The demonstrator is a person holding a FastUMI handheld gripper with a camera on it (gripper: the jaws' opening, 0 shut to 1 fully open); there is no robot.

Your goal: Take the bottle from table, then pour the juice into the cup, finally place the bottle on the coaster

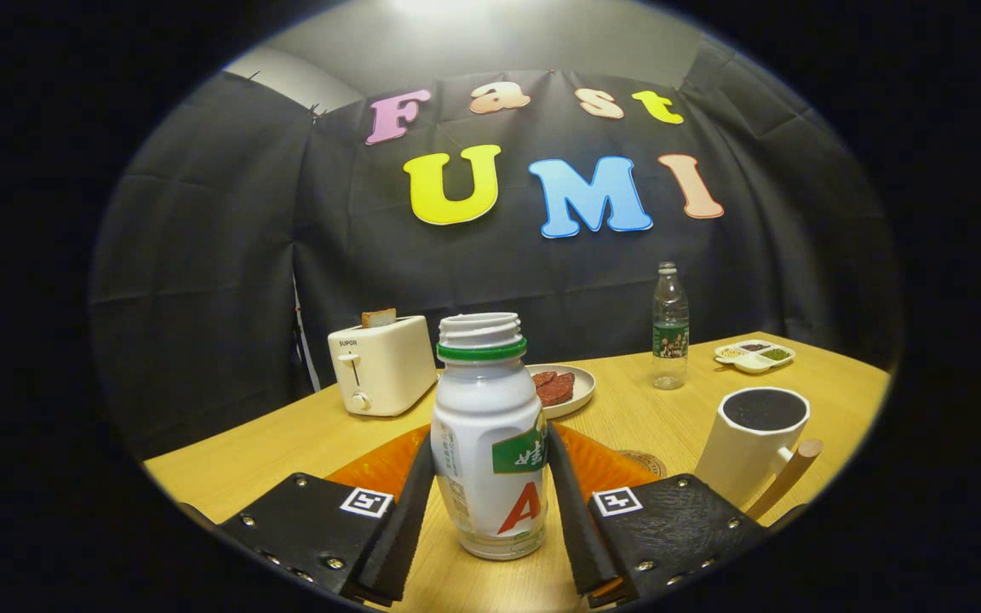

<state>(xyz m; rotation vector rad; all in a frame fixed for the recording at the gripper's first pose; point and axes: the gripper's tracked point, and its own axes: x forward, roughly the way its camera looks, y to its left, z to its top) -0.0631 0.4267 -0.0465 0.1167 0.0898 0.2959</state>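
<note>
Upright between the fingers, the bottle stands capless on the table, and the gripper clamps it with both pads touching its sides. Beyond them lies a coaster; the cup stands just beside it.

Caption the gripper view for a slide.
Gripper fingers closed on the uncapped white bottle; cup stands beyond.

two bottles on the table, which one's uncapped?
The white bottle between the gripper fingers: its threaded neck is open above a green ring. The clear bottle far back near the wall has its cap on.
</note>
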